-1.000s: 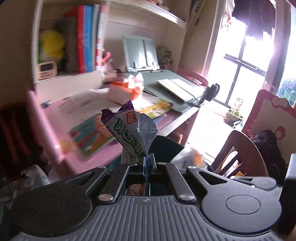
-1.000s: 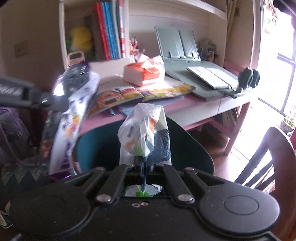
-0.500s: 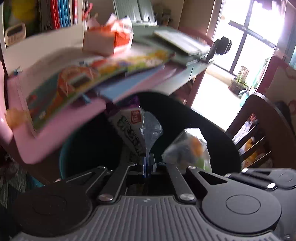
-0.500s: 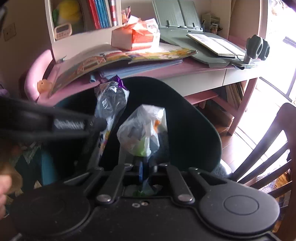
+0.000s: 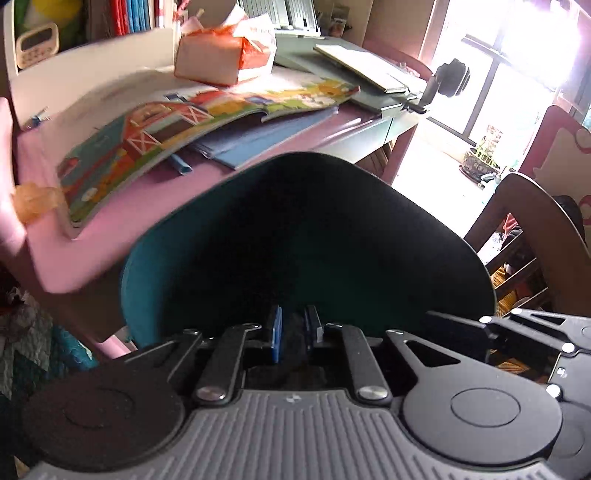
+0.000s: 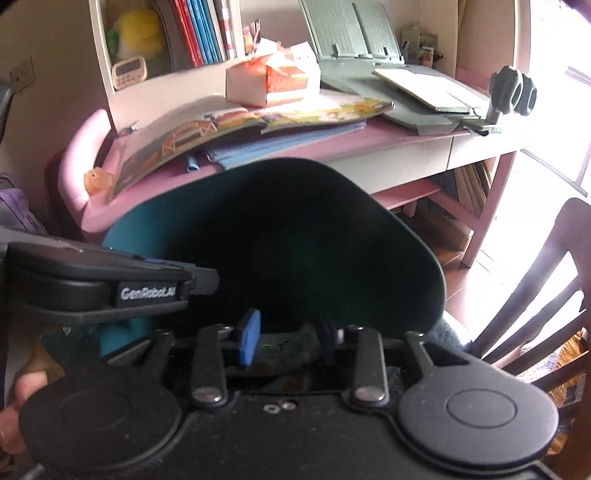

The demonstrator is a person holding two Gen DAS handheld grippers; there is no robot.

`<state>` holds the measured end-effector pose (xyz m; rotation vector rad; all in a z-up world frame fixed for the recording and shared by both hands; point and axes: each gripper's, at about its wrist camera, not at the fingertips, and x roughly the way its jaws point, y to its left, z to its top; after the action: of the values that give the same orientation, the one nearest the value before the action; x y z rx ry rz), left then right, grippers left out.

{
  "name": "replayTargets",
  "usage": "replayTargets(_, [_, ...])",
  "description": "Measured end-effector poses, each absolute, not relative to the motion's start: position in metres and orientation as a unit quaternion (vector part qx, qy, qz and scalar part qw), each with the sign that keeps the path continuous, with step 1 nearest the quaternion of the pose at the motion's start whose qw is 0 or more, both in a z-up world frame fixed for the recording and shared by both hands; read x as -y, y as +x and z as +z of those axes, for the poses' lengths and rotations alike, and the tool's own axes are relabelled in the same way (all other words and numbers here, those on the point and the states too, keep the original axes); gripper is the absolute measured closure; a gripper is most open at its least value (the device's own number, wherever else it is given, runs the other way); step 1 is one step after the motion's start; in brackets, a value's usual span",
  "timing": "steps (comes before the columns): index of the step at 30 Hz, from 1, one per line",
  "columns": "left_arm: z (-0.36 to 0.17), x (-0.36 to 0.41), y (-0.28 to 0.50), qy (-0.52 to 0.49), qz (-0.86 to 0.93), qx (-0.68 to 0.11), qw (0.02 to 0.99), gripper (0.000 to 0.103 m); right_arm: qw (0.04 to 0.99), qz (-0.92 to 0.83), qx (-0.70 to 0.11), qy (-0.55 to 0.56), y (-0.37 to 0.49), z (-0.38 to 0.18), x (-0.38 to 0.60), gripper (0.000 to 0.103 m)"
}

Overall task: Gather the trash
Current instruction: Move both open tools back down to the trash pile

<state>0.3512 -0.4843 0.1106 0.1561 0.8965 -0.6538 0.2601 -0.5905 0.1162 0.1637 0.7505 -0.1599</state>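
A dark teal trash bin (image 5: 310, 236) stands in front of the pink desk and fills the middle of both views (image 6: 280, 240). My left gripper (image 5: 294, 332) is open and empty over the bin's mouth. My right gripper (image 6: 286, 338) is open and empty over the same bin, with a crumpled wrapper (image 6: 284, 349) showing dimly just below its fingers. The left gripper's body (image 6: 110, 288) shows at the left of the right wrist view. The bin's inside is too dark to see.
The pink desk (image 5: 122, 229) behind the bin carries an open picture book (image 5: 192, 125), a blue folder (image 5: 266, 136), an orange tissue pack (image 5: 225, 59) and a grey book stand (image 6: 354, 37). A wooden chair (image 6: 546, 295) stands at the right. A shelf holds books (image 6: 199, 29).
Both grippers came down over the bin and opened. The green snack wrapper left my left gripper and the clear plastic wrapper left my right gripper; both dropped out of sight.
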Motion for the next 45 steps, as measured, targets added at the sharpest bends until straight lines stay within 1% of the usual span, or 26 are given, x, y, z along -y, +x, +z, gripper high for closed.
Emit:
replayTargets(2, [0.116, 0.476, 0.345, 0.074, -0.311, -0.421, 0.849, 0.086, 0.925, -0.074, -0.363, 0.080, 0.254, 0.122, 0.587, 0.067])
replayTargets(4, [0.123, 0.465, 0.339, 0.067, -0.312, -0.418, 0.851, 0.071, 0.928, -0.072, -0.359, 0.075, 0.246, 0.128, 0.580, 0.067])
replayTargets(6, [0.130, 0.451, 0.331, 0.063, -0.316, -0.411, 0.853, 0.063, 0.930, -0.065, -0.354, 0.074, 0.239, 0.135, 0.573, 0.066])
replayTargets(8, [0.138, 0.436, 0.322, 0.061, -0.316, -0.400, 0.858, 0.063, 0.933, -0.057, -0.348, 0.073, 0.231, 0.142, 0.564, 0.066])
replayTargets(10, [0.145, 0.420, 0.314, 0.053, -0.315, -0.394, 0.862, 0.057, 0.935, -0.050, -0.343, 0.070, 0.223, 0.149, 0.555, 0.065])
replayTargets(13, [0.154, 0.395, 0.300, 0.048, -0.310, -0.385, 0.868, 0.053, 0.938, -0.037, -0.338, 0.064, 0.212, 0.157, 0.538, 0.063])
replayTargets(14, [0.157, 0.387, 0.295, 0.049, -0.307, -0.381, 0.871, 0.053, 0.939, -0.032, -0.336, 0.060, 0.208, 0.159, 0.532, 0.062])
replayTargets(17, [0.164, 0.359, 0.281, 0.042, -0.298, -0.371, 0.879, 0.045, 0.942, -0.019, -0.331, 0.052, 0.197, 0.165, 0.513, 0.055])
replayTargets(18, [0.166, 0.351, 0.277, 0.039, -0.294, -0.368, 0.881, 0.042, 0.943, -0.014, -0.329, 0.049, 0.194, 0.167, 0.506, 0.053])
replayTargets(19, [0.168, 0.341, 0.273, 0.038, -0.290, -0.365, 0.884, 0.041, 0.944, -0.009, -0.327, 0.045, 0.191, 0.169, 0.499, 0.053])
replayTargets(24, [0.170, 0.295, 0.256, 0.034, -0.277, -0.360, 0.890, 0.040, 0.945, 0.020, -0.325, 0.039, 0.180, 0.172, 0.464, 0.051])
replayTargets(28, [0.167, 0.257, 0.243, 0.032, -0.259, -0.357, 0.897, 0.033, 0.943, 0.045, -0.326, 0.036, 0.177, 0.168, 0.436, 0.050])
replayTargets(33, [0.156, 0.207, 0.229, 0.027, -0.238, -0.364, 0.900, 0.031, 0.940, 0.083, -0.330, 0.025, 0.174, 0.158, 0.395, 0.050])
replayTargets(36, [0.146, 0.178, 0.219, 0.030, -0.222, -0.361, 0.905, 0.022, 0.934, 0.109, -0.339, 0.026, 0.176, 0.147, 0.369, 0.049])
replayTargets(41, [0.122, 0.129, 0.212, 0.014, -0.197, -0.375, 0.906, 0.021, 0.921, 0.152, -0.359, 0.014, 0.182, 0.119, 0.323, 0.046])
replayTargets(45, [0.097, 0.090, 0.207, 0.015, -0.169, -0.385, 0.907, 0.016, 0.910, 0.183, -0.371, 0.012, 0.189, 0.089, 0.288, 0.044])
